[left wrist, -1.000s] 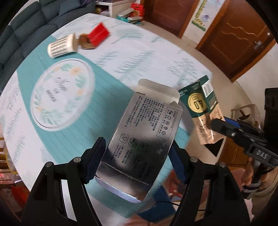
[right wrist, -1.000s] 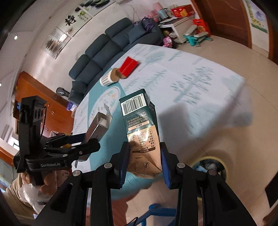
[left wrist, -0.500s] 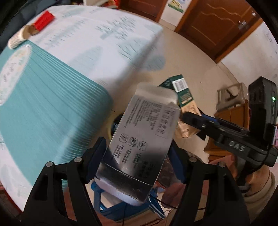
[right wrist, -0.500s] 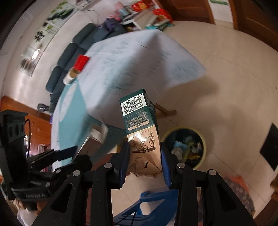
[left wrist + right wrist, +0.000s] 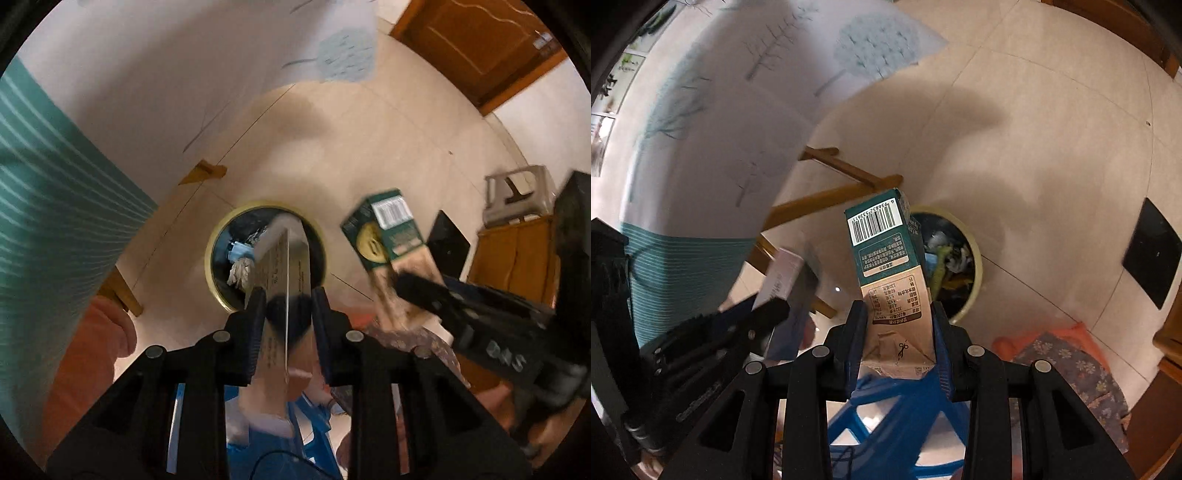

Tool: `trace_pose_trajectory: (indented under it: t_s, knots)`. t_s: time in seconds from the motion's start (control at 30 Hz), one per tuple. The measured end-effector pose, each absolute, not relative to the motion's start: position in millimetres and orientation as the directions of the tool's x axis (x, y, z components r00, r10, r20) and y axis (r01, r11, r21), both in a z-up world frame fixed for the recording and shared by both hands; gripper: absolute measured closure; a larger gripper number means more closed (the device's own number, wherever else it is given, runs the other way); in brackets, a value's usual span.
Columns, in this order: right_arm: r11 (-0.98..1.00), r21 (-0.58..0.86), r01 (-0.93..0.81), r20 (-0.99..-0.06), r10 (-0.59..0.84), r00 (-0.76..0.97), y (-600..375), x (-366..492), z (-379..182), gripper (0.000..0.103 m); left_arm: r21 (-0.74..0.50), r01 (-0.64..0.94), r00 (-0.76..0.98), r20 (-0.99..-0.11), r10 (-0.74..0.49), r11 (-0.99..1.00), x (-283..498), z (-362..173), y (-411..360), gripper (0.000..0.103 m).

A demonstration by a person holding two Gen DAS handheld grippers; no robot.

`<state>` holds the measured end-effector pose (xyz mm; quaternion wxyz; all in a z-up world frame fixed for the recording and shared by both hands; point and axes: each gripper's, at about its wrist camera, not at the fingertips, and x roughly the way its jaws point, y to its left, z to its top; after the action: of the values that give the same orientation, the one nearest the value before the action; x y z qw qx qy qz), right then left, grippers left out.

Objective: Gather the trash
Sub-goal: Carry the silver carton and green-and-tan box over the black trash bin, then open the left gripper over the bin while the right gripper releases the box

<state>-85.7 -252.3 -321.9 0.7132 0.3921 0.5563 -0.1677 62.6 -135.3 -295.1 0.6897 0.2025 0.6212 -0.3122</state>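
Left wrist view: the left gripper (image 5: 287,314) fills the lower middle of the frame. Its jaws have just been closing, and the silver carton (image 5: 284,266) stands between them, turned edge-on or squashed flat, so it reads as a thin blade rising from the pads. The pads look pressed against it. Straight behind the carton, at frame centre, sits one round waste bin (image 5: 218,243) with a pale yellow rim, already holding scraps. At right, the right gripper (image 5: 410,291) carries a green and brown milk carton (image 5: 391,236), blurred. A teal and white tablecloth (image 5: 55,206) hangs down the left side.

Right wrist view: the right gripper (image 5: 899,332) at lower centre is clamped on the milk carton (image 5: 886,258), barcode end up, pads on its brown lower half. The bin (image 5: 975,266) sits just behind and to the right of the carton, partly hidden by it. At lower left the left gripper (image 5: 764,314) shows with the silver carton (image 5: 783,275), smeared by motion. A blue plastic stool (image 5: 897,410) lies beneath the jaws.

My reading: both pieces of trash are being delivered to the bin. Next, each carton needs to be above the opening, then the jaws spread to let it fall. The silver one looks better lined up; the milk carton seems to need a shift toward the right of the frame.

Count: two grippers, two cartons, one bin.
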Motion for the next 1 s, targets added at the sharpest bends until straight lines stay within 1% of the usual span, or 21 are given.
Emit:
trace_pose_trajectory:
  t_s: [0.07, 0.17, 0.37, 0.5, 0.63, 0.67, 0.7, 0.73, 0.77, 0.9, 1.0]
  knots:
    - [0.629, 0.368, 0.685, -0.928, 0.203, 0.311, -255.3, -85.5, -331.0, 0.069, -0.079, 0.710, 0.061, -0.983, -0.173, 0.699, 59.2, -304.1, -139.4, 0.081]
    - [0.614, 0.365, 0.700, -0.930, 0.217, 0.295, -259.3, -82.4, -341.0, 0.069, -0.082, 0.720, 0.050, -0.984, -0.169, 0.689, 58.9, -313.3, -144.9, 0.081]
    - [0.550, 0.396, 0.736, -0.918, 0.253, 0.304, -265.1, -80.4, -362.7, 0.069, -0.077, 0.717, 0.060, -0.983, -0.171, 0.693, 60.5, -314.9, -144.7, 0.081]
    - [0.513, 0.428, 0.744, -0.903, 0.276, 0.330, -264.1, -75.9, -369.4, 0.067, -0.044, 0.715, 0.078, -0.987, -0.142, 0.698, 61.9, -316.6, -145.1, 0.080]
    - [0.524, 0.429, 0.736, -0.903, 0.278, 0.328, -265.6, -69.4, -369.0, 0.065, -0.012, 0.710, 0.097, -0.989, -0.114, 0.704, 63.9, -319.4, -144.8, 0.079]
    - [0.535, 0.423, 0.731, -0.906, 0.272, 0.325, -264.2, -67.8, -368.6, 0.065, -0.006, 0.709, 0.102, -0.989, -0.111, 0.705, 64.1, -319.6, -144.9, 0.073]
    - [0.546, 0.416, 0.727, -0.909, 0.266, 0.321, -263.7, -66.2, -367.3, 0.065, 0.005, 0.707, 0.110, -0.989, -0.103, 0.708, 64.6, -320.0, -144.3, 0.061]
    - [0.565, 0.402, 0.720, -0.916, 0.254, 0.312, -262.5, -64.5, -366.8, 0.065, 0.016, 0.703, 0.119, -0.988, -0.095, 0.711, 65.5, -320.0, -143.6, 0.054]
    - [0.585, 0.385, 0.714, -0.923, 0.240, 0.302, -261.4, -63.0, -366.3, 0.065, 0.027, 0.700, 0.127, -0.988, -0.087, 0.714, 66.2, -320.5, -143.1, 0.044]
    - [0.633, 0.335, 0.698, -0.942, 0.200, 0.271, -255.7, -59.7, -365.0, 0.065, 0.070, 0.688, 0.152, -0.987, -0.049, 0.722, 66.8, -321.8, -141.3, 0.043]
    - [0.655, 0.313, 0.688, -0.949, 0.184, 0.256, -252.7, -57.1, -365.2, 0.065, 0.079, 0.682, 0.151, -0.988, -0.034, 0.727, 66.4, -321.4, -139.0, 0.043]
